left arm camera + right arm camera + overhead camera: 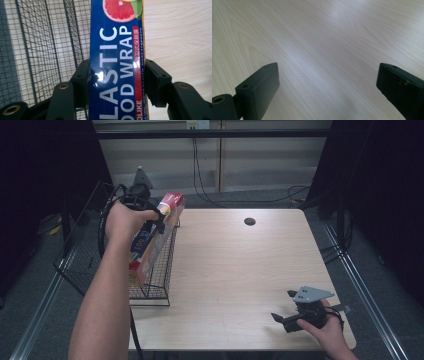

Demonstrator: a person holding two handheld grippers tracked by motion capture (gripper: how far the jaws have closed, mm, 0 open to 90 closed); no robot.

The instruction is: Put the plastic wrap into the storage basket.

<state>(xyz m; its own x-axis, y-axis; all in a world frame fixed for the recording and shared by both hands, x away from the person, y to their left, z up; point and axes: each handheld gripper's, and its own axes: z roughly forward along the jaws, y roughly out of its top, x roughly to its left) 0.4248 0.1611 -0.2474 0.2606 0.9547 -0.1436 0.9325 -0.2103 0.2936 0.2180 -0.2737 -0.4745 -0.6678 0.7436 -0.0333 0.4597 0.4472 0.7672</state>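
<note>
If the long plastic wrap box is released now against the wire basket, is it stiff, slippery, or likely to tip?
The plastic wrap box looks stiff: its edges stay straight between the left gripper jaws. Its glossy face shows glare, so it may slip. Long, narrow and tilted at the wire basket, it would probably topple if released.

A light wood-grain counter [235, 270] is seen, with a small round dark hole [249, 221] near its far edge. Black cables [200, 175] are trailed down the pale wall panels behind.
</note>
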